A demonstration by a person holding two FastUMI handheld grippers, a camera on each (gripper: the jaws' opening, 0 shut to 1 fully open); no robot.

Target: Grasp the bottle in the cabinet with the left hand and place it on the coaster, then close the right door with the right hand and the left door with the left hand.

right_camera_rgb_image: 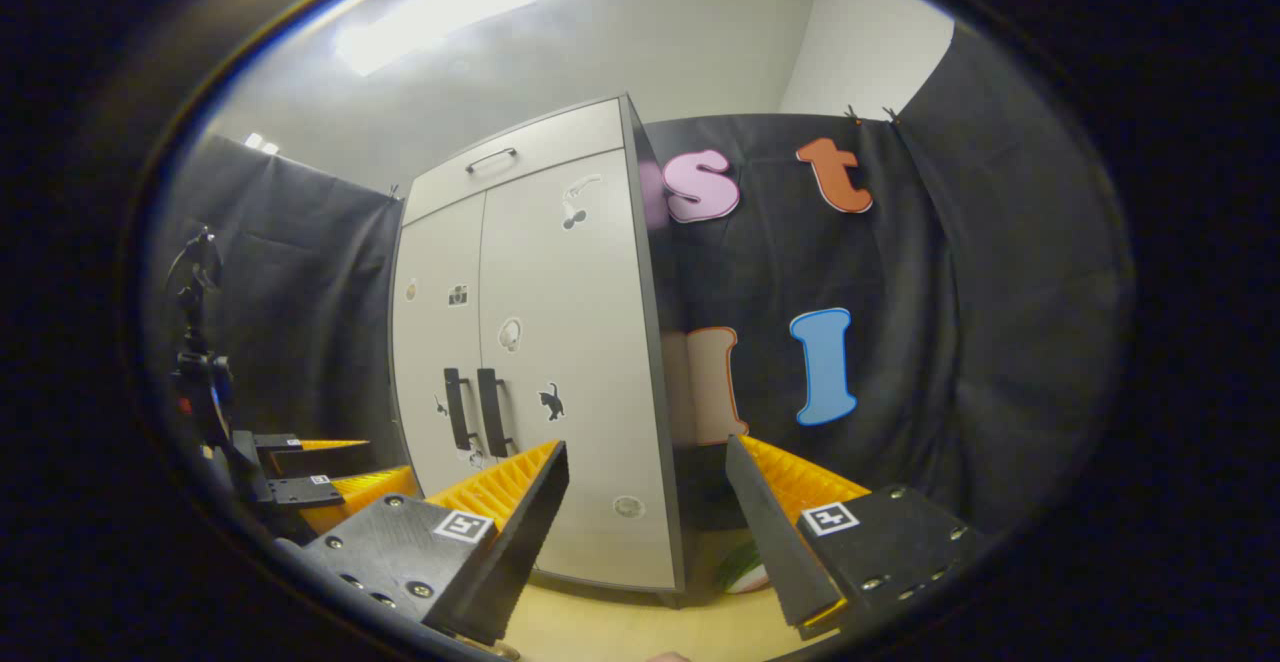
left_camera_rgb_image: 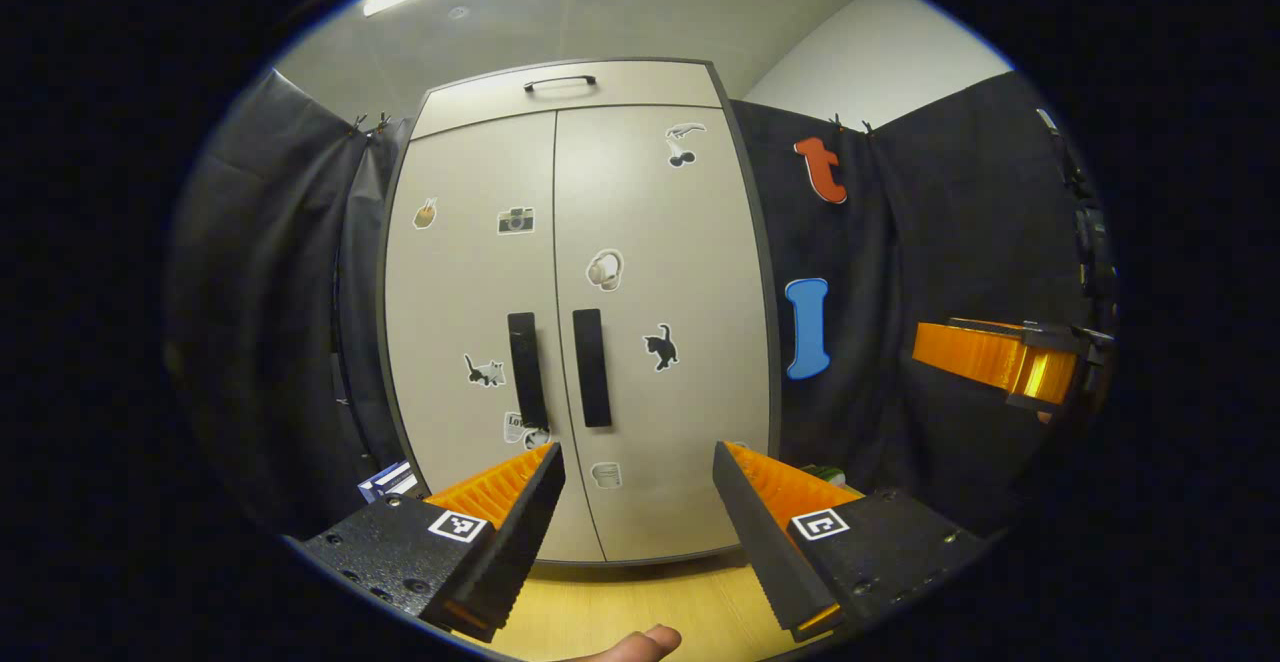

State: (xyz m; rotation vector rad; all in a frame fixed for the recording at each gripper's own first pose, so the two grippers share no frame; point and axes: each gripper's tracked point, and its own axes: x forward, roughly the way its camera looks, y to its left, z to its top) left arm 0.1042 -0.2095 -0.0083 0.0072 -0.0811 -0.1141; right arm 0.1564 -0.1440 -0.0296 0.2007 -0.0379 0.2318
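Presumably still shut away behind the closed pale grey two-door cabinet (left_camera_rgb_image: 575, 312) on the pale wooden desk (left_camera_rgb_image: 640, 612): bottle unseen, so weight, slipperiness and fragility impossible to judge. Left tool (left_camera_rgb_image: 637, 502) and right tool (right_camera_rgb_image: 645, 507) both spread wide, holding nothing. Best gripped around the body's middle once reached, after pulling the stiff black vertical handles (left_camera_rgb_image: 590, 367).

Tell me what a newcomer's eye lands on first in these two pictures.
First comes the tall pale cabinet, dead centre in the left gripper view, both doors shut, two dark vertical handles side by side at the seam and small stickers scattered over the doors. Next, the left gripper standing open low in front of it, above the wooden table. In the right gripper view, the right gripper is open too, off the cabinet's right corner.
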